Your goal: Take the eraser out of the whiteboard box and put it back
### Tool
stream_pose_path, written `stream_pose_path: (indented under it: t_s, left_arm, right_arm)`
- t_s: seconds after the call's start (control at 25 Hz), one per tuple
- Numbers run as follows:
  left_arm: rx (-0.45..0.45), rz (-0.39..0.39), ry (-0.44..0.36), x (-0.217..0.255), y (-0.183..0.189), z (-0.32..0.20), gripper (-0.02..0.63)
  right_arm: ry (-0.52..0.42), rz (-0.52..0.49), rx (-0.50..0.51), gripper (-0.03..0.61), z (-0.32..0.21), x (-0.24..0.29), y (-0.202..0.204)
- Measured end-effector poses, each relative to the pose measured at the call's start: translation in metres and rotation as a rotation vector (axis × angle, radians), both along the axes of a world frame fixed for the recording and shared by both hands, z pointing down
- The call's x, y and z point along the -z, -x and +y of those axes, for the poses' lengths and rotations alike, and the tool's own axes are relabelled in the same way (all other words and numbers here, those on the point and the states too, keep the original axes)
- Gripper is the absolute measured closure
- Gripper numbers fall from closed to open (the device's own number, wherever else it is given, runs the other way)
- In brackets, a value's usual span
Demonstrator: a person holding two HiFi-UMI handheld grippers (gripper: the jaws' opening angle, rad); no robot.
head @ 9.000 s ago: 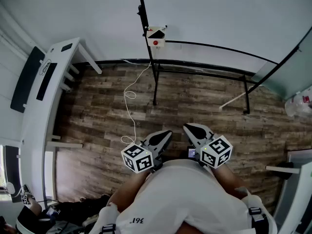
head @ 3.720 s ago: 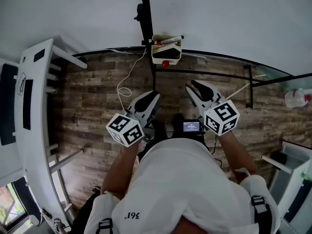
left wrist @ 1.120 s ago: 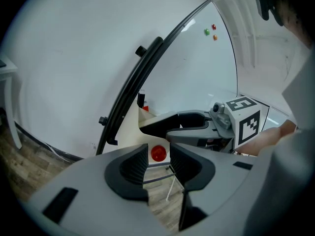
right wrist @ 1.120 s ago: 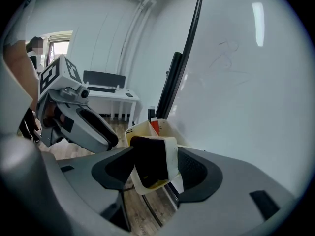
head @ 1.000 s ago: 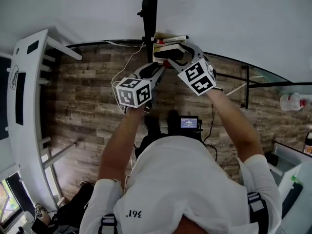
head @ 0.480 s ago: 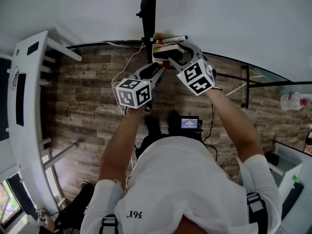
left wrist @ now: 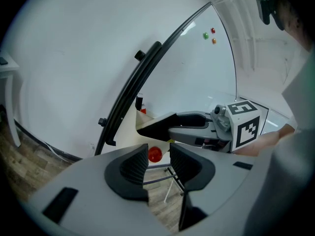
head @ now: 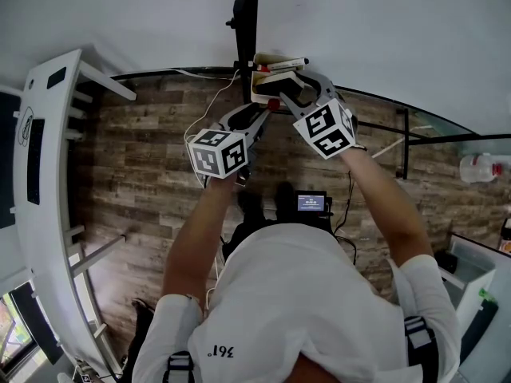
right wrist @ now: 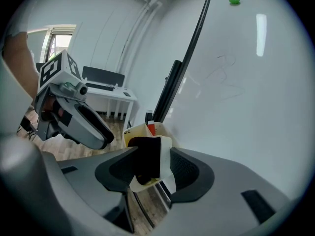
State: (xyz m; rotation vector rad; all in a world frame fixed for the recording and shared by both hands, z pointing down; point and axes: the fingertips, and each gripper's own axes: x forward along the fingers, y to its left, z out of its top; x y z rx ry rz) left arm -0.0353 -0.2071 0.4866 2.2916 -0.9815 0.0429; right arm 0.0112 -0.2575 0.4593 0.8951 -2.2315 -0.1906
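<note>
Both arms stretch forward and up. The left gripper (left wrist: 158,163) hovers just beside the box (right wrist: 132,132), its jaws slightly apart around nothing. The right gripper (head: 278,92) tilts down into that box on the whiteboard (right wrist: 236,82). Its jaws have just been closing and pinch the eraser (right wrist: 146,160) standing there. Seconds earlier both grippers hung low by the waist.

Head view downward; gripper views share whiteboard box (head: 261,80).
</note>
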Motion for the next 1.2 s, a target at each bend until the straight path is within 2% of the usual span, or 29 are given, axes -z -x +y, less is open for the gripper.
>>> stream_pose_path:
  t_s: [0.72, 1.2]
  left_arm:
    - [-0.002, 0.002, -0.027, 0.015, -0.005, 0.008, 0.488]
    - [0.014, 0.006, -0.058, 0.03, 0.0, 0.01, 0.488]
  right_arm:
    - [-0.042, -0.025, -0.033, 0.371, 0.011, 0.022, -0.017]
    - [-0.076, -0.083, -0.035, 0.374, 0.017, 0.04, -0.02]
